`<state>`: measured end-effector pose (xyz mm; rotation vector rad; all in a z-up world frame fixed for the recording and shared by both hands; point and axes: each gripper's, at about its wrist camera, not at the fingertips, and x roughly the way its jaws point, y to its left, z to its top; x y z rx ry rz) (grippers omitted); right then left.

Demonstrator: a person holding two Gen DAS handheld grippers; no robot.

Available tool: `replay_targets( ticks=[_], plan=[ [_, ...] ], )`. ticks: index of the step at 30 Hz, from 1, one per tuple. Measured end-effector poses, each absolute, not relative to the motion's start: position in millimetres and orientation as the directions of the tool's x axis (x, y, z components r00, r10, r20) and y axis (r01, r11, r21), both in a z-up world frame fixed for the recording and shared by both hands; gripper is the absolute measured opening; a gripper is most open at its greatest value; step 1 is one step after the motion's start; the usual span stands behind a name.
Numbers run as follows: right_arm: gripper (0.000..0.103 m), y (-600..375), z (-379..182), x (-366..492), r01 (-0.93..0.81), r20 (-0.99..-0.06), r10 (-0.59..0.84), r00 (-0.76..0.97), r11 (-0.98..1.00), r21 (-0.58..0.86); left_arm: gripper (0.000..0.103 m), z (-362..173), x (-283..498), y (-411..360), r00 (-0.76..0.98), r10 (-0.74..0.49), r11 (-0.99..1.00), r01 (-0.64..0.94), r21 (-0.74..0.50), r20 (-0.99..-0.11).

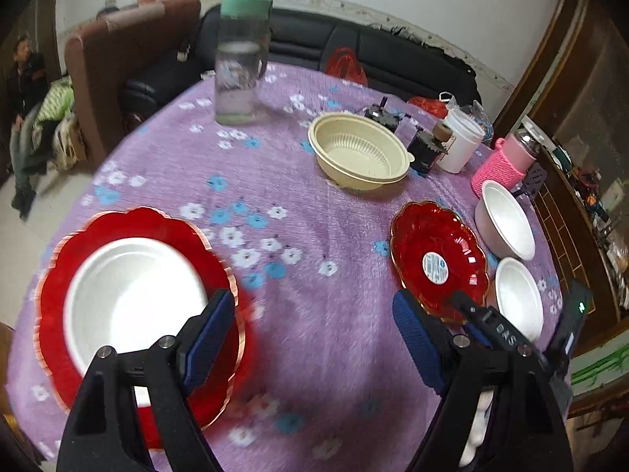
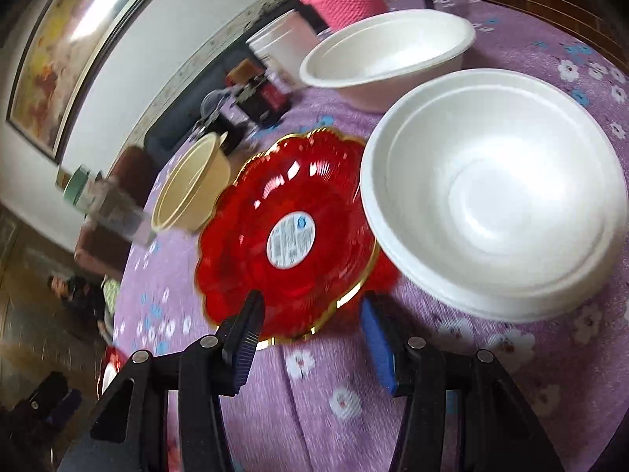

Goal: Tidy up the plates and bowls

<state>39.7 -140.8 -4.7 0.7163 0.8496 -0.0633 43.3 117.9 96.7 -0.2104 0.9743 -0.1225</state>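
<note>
White bowl [image 1: 133,295] sits in red plate [image 1: 59,275] — both claws [image 1: 314,338] [image 2: 310,334] spread, empty.

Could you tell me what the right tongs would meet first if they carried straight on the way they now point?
Most likely the near rim of the red plate, which lies between the open right tongs; depth is unclear.
</note>
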Motion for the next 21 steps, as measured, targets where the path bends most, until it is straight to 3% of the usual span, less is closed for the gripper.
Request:
replay_targets(
  ticks=[1,2,3,5,21],
  plan=[
    [0.054,-140,-5,42,0.321,-0.702,0.222,0.676,0.769,0.553,0.082,92,50,116,0.547,-0.202,0.971,0.005,-0.238,-0.812],
    [0.046,-140,-6,44,0.323,-0.703,0.214,0.678,0.772,0.547,0.082,87,56,114,0.536,-0.204,0.971,0.002,-0.240,-0.819],
    [0.025,-142,-8,44,0.327,-0.704,0.211,0.678,0.772,0.546,0.082,82,62,112,0.526,-0.202,0.971,-0.003,-0.239,-0.826],
    [0.021,-146,-14,44,0.304,-0.689,0.261,0.676,0.754,0.583,0.082,72,71,107,0.508,-0.198,0.972,-0.007,-0.235,-0.838],
    [0.018,-137,-14,35,0.211,-0.695,0.431,0.575,0.743,0.635,0.081,22,146,60,0.410,-0.134,0.990,0.022,-0.137,-0.902]
  ],
)
